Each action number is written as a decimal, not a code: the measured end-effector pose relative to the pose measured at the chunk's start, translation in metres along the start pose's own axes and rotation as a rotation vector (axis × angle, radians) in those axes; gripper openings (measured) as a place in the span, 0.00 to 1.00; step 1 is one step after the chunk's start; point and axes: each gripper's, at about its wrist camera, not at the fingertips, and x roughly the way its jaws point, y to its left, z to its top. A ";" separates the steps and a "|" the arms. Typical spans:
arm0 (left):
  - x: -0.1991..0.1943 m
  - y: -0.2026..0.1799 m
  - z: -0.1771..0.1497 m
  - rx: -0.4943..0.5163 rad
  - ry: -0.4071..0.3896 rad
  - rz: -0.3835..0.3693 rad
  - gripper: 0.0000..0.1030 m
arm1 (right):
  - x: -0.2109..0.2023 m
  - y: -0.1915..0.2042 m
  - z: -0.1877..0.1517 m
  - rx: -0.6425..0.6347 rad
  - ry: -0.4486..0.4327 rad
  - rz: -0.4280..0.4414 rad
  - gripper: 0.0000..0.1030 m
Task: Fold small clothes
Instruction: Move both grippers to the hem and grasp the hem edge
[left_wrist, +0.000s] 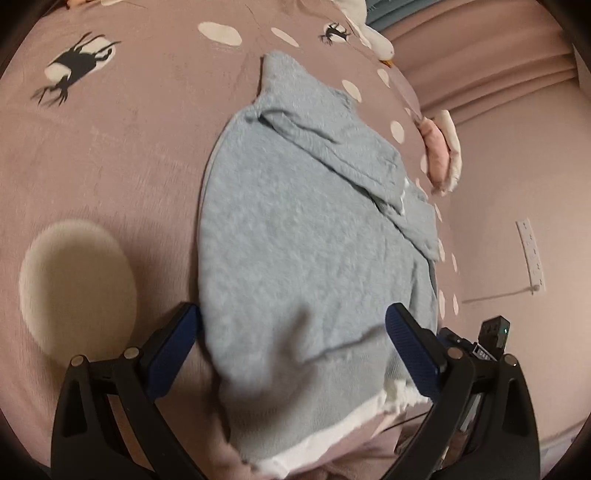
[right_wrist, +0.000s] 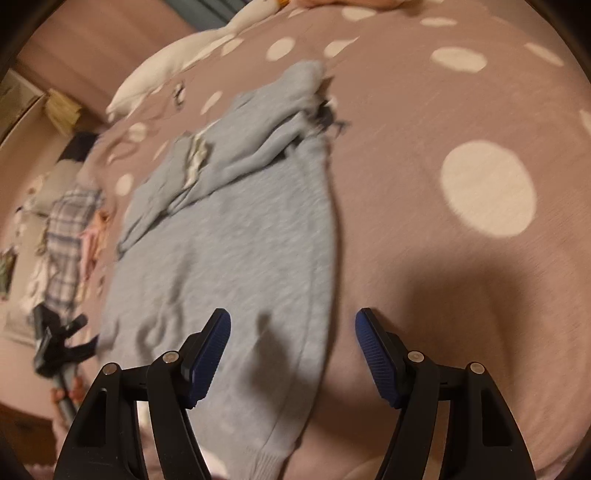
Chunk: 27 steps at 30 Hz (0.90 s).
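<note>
A light blue-grey knit sweater lies flat on the pink bed, with a sleeve folded across its upper part and a white hem at the near end. My left gripper hovers open over that near end, and the cloth lies between its blue pads without being pinched. In the right wrist view the sweater spreads to the left. My right gripper is open above the sweater's right edge, one finger over cloth and one over bare sheet. The left gripper, held by a hand, shows at the far left.
The pink sheet has white dots and black beetle prints. A white plush toy and a pink cushion lie by the bed's edge. Plaid clothes sit beyond that edge. A power strip hangs on the wall.
</note>
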 end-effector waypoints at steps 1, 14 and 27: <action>-0.001 0.000 -0.006 0.010 0.007 -0.006 0.97 | -0.001 -0.001 -0.004 -0.006 0.014 0.012 0.68; 0.012 -0.018 -0.030 0.043 0.072 -0.126 0.98 | -0.001 0.003 -0.042 0.037 0.115 0.253 0.68; 0.006 0.002 -0.029 -0.045 0.037 -0.085 0.53 | 0.006 0.006 -0.039 0.006 0.101 0.243 0.53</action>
